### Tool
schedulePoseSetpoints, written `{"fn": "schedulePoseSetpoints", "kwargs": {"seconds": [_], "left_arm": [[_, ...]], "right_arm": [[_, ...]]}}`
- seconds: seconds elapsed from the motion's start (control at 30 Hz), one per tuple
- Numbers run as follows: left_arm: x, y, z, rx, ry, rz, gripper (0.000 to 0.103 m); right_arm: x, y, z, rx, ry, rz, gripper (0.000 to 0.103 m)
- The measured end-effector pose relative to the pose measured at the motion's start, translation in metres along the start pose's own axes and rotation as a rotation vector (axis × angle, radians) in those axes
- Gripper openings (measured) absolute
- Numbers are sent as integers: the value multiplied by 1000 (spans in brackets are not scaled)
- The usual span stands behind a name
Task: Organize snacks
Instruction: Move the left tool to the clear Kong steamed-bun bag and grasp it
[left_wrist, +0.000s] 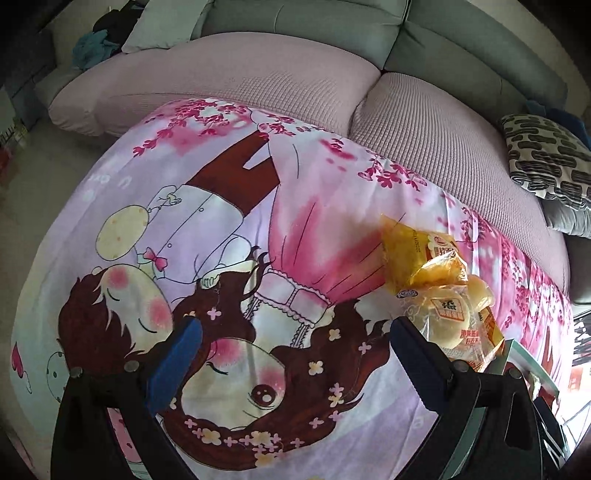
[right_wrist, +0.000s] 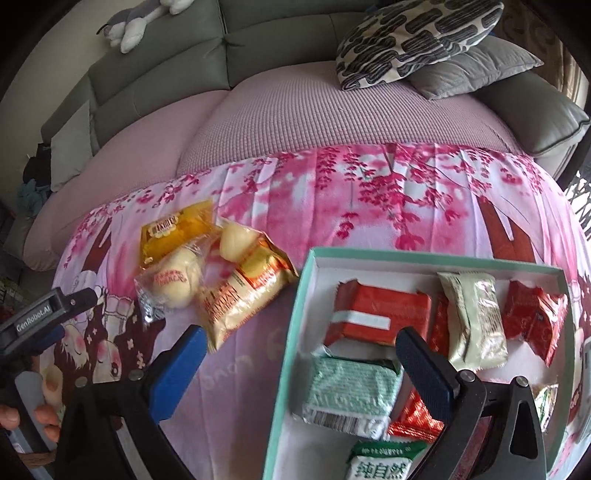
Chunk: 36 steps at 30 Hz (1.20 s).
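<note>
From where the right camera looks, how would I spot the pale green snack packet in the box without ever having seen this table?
Find the teal-rimmed box on the pink cartoon cloth, right of the loose yellow pastry packets. Look at its near left corner, below the big red packet. The pale green packet lies flat there, the only mint-coloured wrapper with a barcode on its front edge.

Both wrist views look down close over the cartoon cloth (left_wrist: 229, 229), facing the sofa (right_wrist: 303, 110). They share the yellow snack packets (left_wrist: 439, 288).
</note>
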<state>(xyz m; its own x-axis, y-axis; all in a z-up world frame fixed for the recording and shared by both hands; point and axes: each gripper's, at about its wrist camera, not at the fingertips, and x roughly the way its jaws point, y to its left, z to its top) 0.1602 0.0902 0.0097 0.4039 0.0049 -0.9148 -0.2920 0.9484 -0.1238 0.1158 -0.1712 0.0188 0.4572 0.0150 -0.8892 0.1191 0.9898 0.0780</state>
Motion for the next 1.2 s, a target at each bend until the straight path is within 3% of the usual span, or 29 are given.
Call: {"fn": "schedulePoseSetpoints", "kwargs": {"seconds": [0.17,0.6,0.83,1.2], "left_arm": [[6,-15,6,-10,11,-56,101],[48,-90,14,98,170,-203,101],[66,-110,11,133,205,-153,101],[73,-70,2,42,181,-131,101]], "right_arm": [[7,5,13,-4,-2,-26,103],[36,-2,42,-12,21,-43,103],[41,-15,42,7,34,-59,103],[46,-13,39,5,51,-80,103]]}}
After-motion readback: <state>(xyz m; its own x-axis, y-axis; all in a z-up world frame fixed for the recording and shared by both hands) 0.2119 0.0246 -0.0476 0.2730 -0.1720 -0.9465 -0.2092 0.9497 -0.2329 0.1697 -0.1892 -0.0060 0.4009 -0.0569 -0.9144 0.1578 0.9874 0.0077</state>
